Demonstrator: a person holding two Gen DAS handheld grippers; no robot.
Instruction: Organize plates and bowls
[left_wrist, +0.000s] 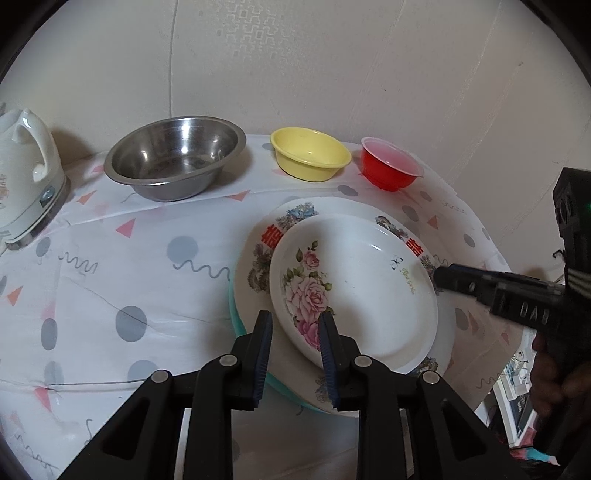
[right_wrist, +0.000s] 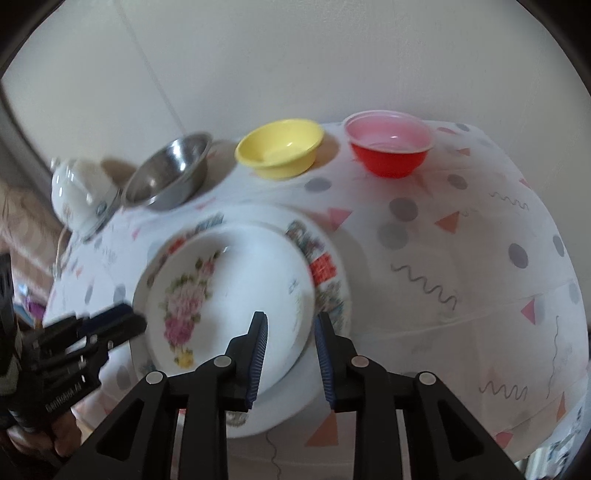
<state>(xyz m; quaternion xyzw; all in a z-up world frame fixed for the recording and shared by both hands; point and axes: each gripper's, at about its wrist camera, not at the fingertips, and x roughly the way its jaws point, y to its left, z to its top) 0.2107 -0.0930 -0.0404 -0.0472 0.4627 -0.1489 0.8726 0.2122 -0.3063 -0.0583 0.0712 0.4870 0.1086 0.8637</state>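
Note:
A white plate with pink roses (left_wrist: 362, 291) (right_wrist: 229, 295) lies on a larger floral plate with red characters (left_wrist: 258, 258) (right_wrist: 325, 269), over a teal plate edge (left_wrist: 236, 317). A steel bowl (left_wrist: 173, 157) (right_wrist: 170, 173), a yellow bowl (left_wrist: 310, 153) (right_wrist: 280, 147) and a red bowl (left_wrist: 391, 168) (right_wrist: 388, 147) stand in a row at the back. My left gripper (left_wrist: 295, 321) is open, its jaws astride the rose plate's near rim. My right gripper (right_wrist: 290, 323) is open over the plates' right rim; it also shows in the left wrist view (left_wrist: 443, 277).
A white electric kettle (left_wrist: 26, 173) (right_wrist: 77, 192) stands at the table's far left. The patterned tablecloth (left_wrist: 147, 277) (right_wrist: 461, 258) covers the table, with a wall close behind the bowls. The table edge drops off at the right of the left wrist view.

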